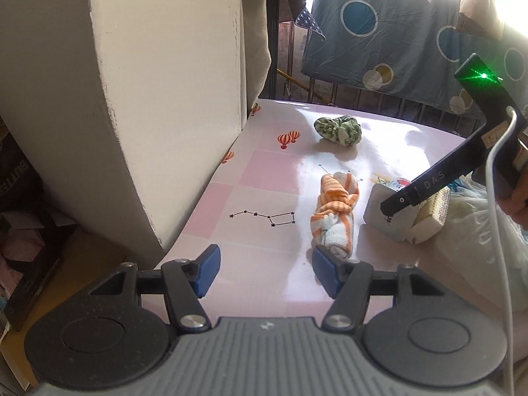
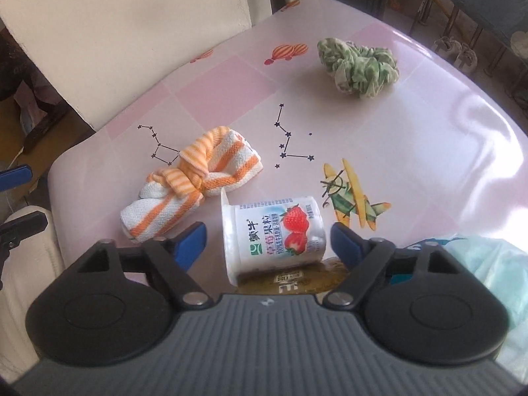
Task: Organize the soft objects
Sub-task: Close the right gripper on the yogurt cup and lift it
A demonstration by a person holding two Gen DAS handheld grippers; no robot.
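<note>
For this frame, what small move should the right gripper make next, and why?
Probably close the right gripper on the yogurt cup. The cup lies on its side between the open pads, which do not yet press it, crowding the orange striped cloth on the table.

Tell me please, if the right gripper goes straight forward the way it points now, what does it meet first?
Most likely the yogurt cup, lying on its side between the open fingers of the right gripper. No pad seems to touch it yet, though depth is unclear.
</note>
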